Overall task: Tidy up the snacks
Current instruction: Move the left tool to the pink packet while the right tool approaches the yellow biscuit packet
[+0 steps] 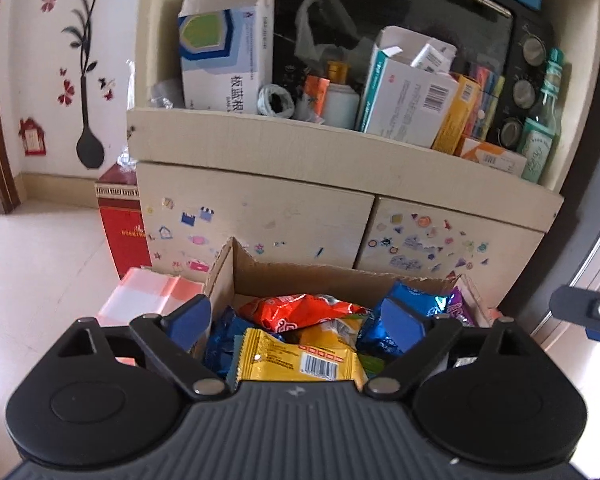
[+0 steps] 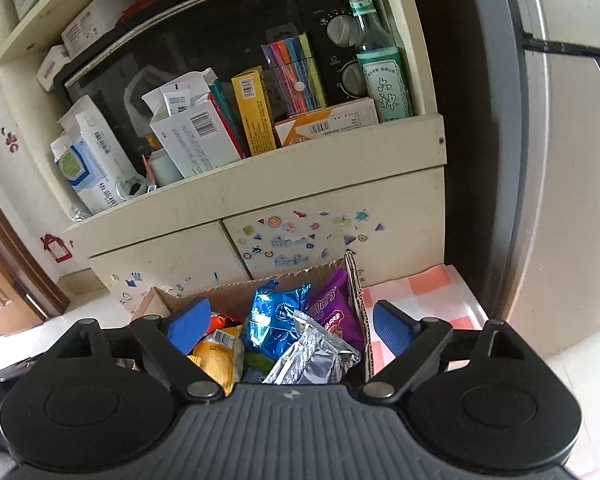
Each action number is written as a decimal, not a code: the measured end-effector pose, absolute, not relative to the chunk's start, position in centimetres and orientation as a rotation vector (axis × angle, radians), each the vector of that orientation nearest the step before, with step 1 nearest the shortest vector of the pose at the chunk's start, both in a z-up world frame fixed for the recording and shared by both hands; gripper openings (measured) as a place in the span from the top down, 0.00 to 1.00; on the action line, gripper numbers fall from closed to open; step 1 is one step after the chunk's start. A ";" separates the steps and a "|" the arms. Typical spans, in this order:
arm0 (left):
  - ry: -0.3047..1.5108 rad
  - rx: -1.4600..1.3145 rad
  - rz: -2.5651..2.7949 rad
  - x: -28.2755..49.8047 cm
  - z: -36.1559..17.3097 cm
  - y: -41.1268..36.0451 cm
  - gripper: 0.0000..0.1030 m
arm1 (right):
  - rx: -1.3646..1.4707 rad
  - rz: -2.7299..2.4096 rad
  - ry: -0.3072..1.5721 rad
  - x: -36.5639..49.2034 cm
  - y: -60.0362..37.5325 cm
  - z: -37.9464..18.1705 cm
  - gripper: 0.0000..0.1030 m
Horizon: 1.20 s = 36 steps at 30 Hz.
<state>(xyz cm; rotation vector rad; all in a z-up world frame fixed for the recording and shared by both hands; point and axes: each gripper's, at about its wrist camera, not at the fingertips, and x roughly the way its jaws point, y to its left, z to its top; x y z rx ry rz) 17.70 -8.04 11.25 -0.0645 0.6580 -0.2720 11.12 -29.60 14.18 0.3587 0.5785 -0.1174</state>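
Observation:
An open cardboard box (image 1: 300,276) (image 2: 360,292) holds several snack packets. In the left wrist view a yellow packet (image 1: 296,356) lies nearest, with an orange packet (image 1: 300,310) and a blue foil packet (image 1: 412,304) behind. In the right wrist view I see a blue foil packet (image 2: 276,316), a purple packet (image 2: 336,312), a silver foil packet (image 2: 316,356) and a yellow one (image 2: 220,352). My left gripper (image 1: 296,322) is open and empty above the box. My right gripper (image 2: 290,326) is open and empty above the box's right side.
A cream cabinet (image 1: 260,216) (image 2: 340,196) stands behind the box, its shelf crowded with medicine boxes, a green bottle (image 1: 540,136) and a black oven. An orange-checked cloth (image 1: 148,296) (image 2: 420,296) covers the surface under the box. A red carton (image 1: 124,220) stands at left, a grey fridge (image 2: 560,160) at right.

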 end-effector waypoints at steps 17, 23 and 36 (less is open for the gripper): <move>0.796 0.055 -0.406 9.9 8.9 -8.2 0.11 | 0.276 -0.034 0.798 9.6 -30.8 11.1 0.06; 0.866 0.106 -0.518 6.9 7.2 -9.8 0.11 | 0.216 0.010 0.887 9.3 -30.4 9.8 0.06; 0.964 0.204 -0.682 1.6 3.8 -16.0 0.11 | 0.190 -0.001 0.914 8.6 -31.4 9.3 0.05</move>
